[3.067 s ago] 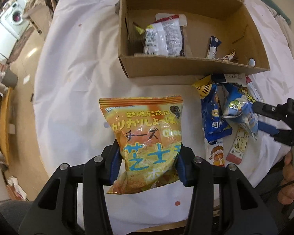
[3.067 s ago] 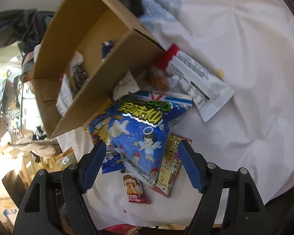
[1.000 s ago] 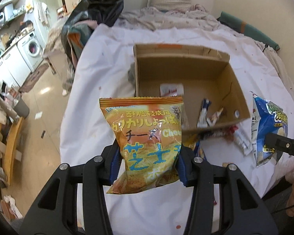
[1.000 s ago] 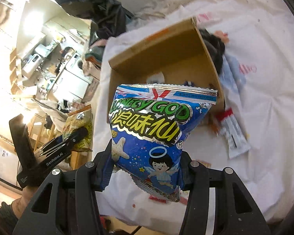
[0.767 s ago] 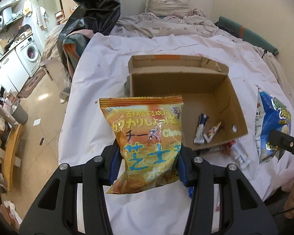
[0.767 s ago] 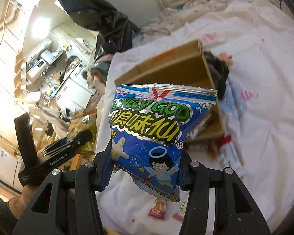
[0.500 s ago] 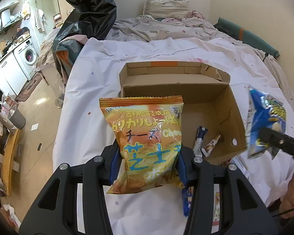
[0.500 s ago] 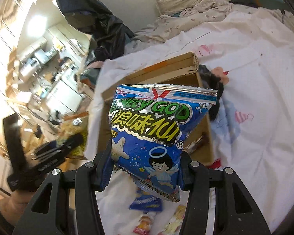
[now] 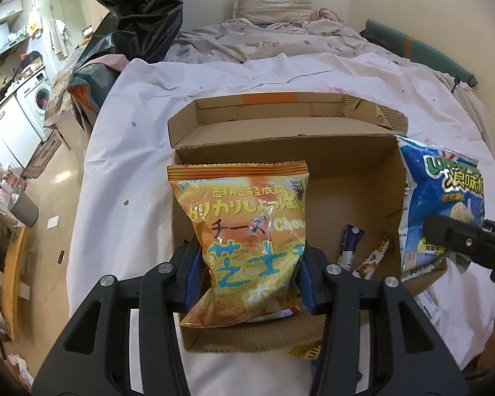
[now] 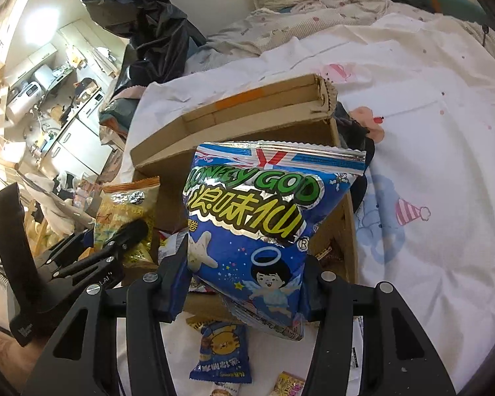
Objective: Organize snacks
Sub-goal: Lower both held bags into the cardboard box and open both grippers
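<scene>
My left gripper (image 9: 249, 279) is shut on an orange cheese chip bag (image 9: 244, 231), held upright over the near left part of an open cardboard box (image 9: 280, 151). My right gripper (image 10: 244, 290) is shut on a blue snack bag (image 10: 257, 217), held above the box's near right corner (image 10: 346, 237). The blue bag (image 9: 442, 198) shows at the right of the left wrist view, the orange bag (image 10: 125, 217) at the left of the right wrist view. Small snack sticks (image 9: 349, 247) lie on the box floor.
The box sits on a white cloth (image 9: 132, 171) over a table. Small snack packets (image 10: 222, 353) lie on the cloth in front of the box. A dark bundle (image 10: 353, 132) lies behind the box's right side. A black plastic bag (image 9: 132, 10) and bedding stand beyond the table.
Both grippers have carried their bags toward the box, so the box now looms larger and lies under both bags. Neither grip has changed.
</scene>
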The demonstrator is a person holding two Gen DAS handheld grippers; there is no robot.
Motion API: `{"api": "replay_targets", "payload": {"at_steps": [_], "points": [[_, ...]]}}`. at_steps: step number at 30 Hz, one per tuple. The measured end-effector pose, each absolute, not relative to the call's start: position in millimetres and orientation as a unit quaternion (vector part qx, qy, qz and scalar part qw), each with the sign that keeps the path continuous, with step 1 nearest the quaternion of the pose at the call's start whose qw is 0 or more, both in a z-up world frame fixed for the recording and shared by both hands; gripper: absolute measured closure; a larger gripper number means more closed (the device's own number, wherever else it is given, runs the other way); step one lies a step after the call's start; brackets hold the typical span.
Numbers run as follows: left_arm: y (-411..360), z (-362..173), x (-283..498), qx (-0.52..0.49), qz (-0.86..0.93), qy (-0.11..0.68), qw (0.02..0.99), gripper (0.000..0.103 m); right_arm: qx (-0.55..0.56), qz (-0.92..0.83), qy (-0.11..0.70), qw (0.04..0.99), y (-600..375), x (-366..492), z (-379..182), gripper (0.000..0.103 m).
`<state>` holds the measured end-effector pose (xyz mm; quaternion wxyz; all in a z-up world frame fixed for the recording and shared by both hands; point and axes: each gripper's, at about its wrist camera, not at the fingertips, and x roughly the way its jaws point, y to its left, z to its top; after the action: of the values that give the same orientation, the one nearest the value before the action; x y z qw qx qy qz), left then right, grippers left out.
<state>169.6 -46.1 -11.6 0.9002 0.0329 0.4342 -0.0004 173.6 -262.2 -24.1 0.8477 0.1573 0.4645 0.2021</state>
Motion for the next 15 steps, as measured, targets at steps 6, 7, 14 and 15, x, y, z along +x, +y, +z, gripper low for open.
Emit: {"api": "replay_targets", "payload": {"at_steps": [6,7,14,15], "points": [[-42.0,-16.2,175.2,0.039,-0.009,0.434,0.900,0.059,0.153,0.189,0.486,0.839,-255.4,181.4,-39.9,0.048],[-40.6,-16.5,176.0,0.036,-0.009,0.436,0.899,0.059,0.151,0.188,0.488,0.839,-254.2,182.5,-41.3,0.048],[-38.3,-22.5,182.6,0.015,-0.020,0.459,0.888,0.058,0.144,0.176,0.508,0.831,-246.8,188.9,-52.7,0.047],[-39.5,-22.7,182.6,0.017,-0.021,0.459,0.888,0.058,0.142,0.176,0.509,0.830,-245.3,189.1,-53.5,0.047]]}}
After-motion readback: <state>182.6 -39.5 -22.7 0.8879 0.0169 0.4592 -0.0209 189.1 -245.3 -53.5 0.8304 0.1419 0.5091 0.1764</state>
